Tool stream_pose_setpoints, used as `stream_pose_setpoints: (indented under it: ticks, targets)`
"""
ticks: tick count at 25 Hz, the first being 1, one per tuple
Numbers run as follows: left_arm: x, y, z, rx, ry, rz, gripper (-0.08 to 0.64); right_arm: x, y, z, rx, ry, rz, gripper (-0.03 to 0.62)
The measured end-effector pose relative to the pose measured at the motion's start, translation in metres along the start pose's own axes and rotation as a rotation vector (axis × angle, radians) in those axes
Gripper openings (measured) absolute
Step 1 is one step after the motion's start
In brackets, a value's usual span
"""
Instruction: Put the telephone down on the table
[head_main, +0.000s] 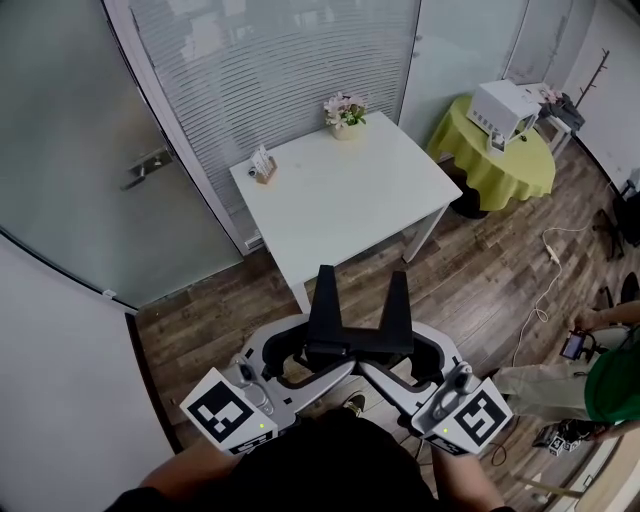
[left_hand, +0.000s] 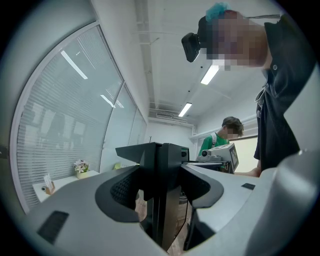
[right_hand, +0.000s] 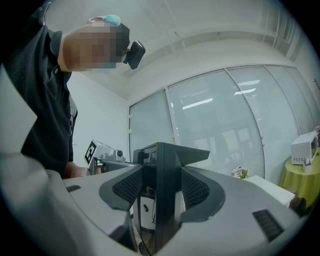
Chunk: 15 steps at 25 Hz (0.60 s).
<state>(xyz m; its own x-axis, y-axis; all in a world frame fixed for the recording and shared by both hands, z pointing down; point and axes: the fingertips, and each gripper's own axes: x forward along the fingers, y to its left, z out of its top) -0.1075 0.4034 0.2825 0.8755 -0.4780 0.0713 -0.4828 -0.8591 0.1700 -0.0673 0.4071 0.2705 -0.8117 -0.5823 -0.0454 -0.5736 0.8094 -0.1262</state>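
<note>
Your head camera looks steeply down at the square white table (head_main: 340, 190), while both gripper cameras tilt upward beside you, all sharing its pink potted flowers (left_hand: 80, 167).

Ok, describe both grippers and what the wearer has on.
The left gripper and right gripper match: light grey curved bodies with long, black, tapering jaws. Each carries a white cube with black square markers. The person wears a black shirt.

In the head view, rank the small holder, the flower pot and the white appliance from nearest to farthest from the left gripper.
From the left gripper:
1. The small holder, at the white table's left corner.
2. The flower pot, at its far corner.
3. The white appliance, on the green-covered table, far right.
</note>
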Motion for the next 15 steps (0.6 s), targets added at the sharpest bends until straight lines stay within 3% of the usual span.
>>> stream_pose_setpoints:
  ticks: [15]
  targets:
    - [0.079,-0.027,0.005,0.013,-0.005,0.018,0.259,-0.056,-0.059,0.016,0.008,-0.014,0.034,0.250]
